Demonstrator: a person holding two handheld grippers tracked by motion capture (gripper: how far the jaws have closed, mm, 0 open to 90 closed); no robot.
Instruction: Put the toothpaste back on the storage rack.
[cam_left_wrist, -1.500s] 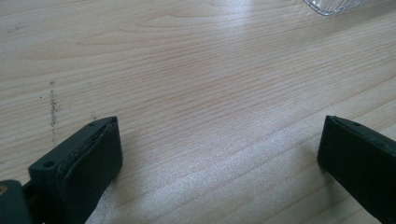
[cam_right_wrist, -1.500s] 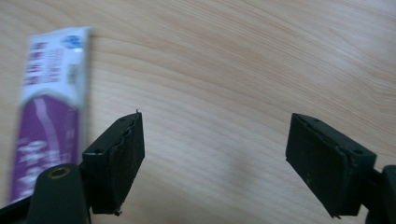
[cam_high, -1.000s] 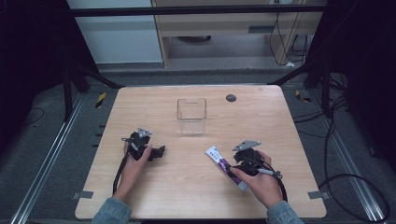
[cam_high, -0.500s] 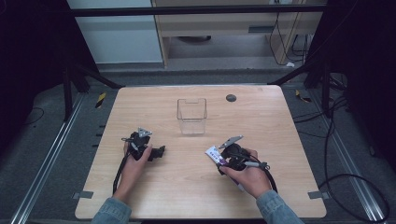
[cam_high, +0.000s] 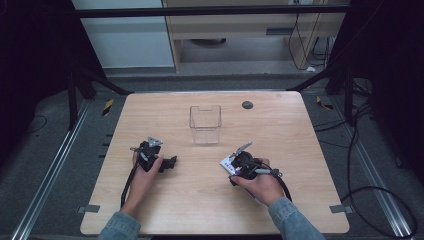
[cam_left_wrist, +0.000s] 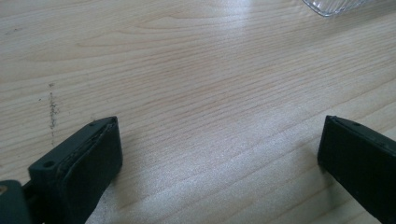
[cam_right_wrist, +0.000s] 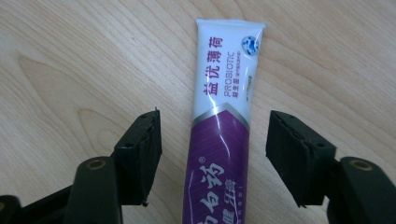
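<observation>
The toothpaste tube (cam_right_wrist: 219, 135) lies flat on the wooden surface (cam_high: 200, 200), low and right of centre in the high view. The right gripper (cam_right_wrist: 214, 154) straddles it, jaws closing but not yet touching, lined up to pinch its sides. The left gripper (cam_left_wrist: 219, 158) rests wide open, empty.

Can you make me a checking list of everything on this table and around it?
Surface: wooden table, pale, lying flat.
Job's things: toothpaste tube, purple and white, lying flat between the right gripper's jaws; clear plastic box standing upright mid-table.
Clutter: small dark round spot near the far edge.
Grippers: right gripper has just been closing around the tube, pads not touching it; left gripper open over bare wood.
Cables: a black cable trails from the right gripper; more lie on the floor.
Surroundings: dark frame, grey floor, wooden furniture behind.
</observation>
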